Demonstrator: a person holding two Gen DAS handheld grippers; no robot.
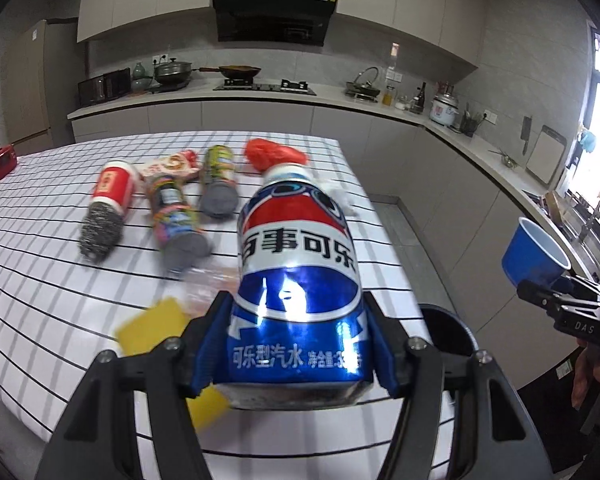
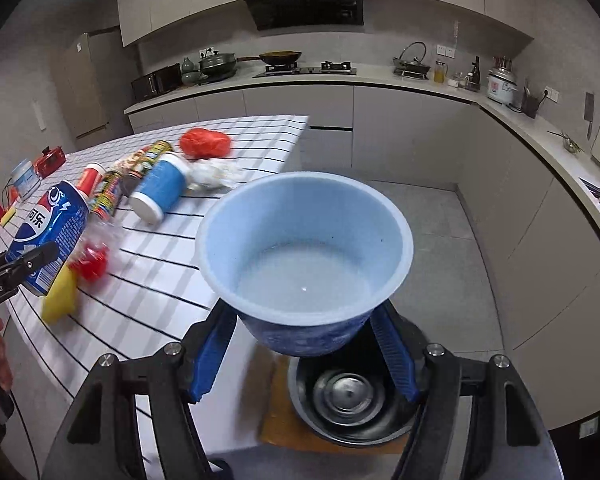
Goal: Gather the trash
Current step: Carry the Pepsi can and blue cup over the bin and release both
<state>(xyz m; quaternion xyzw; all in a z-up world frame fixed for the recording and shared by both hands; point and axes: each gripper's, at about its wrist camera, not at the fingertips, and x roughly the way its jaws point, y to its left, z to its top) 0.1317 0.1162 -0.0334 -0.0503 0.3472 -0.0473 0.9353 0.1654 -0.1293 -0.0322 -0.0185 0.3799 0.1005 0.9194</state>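
Left gripper (image 1: pixel 296 344) squeezes my cola can (image 1: pixel 296 264); right gripper (image 2: pixel 306 344) squeezes the blue cup (image 2: pixel 304 248); only its view shows the black bin (image 2: pixel 348 404) at the bottom.

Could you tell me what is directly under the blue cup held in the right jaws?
Below the blue cup sits a black bin on the floor, open and apparently empty, on a brown mat. The cup and jaws cover part of the bin's rim.
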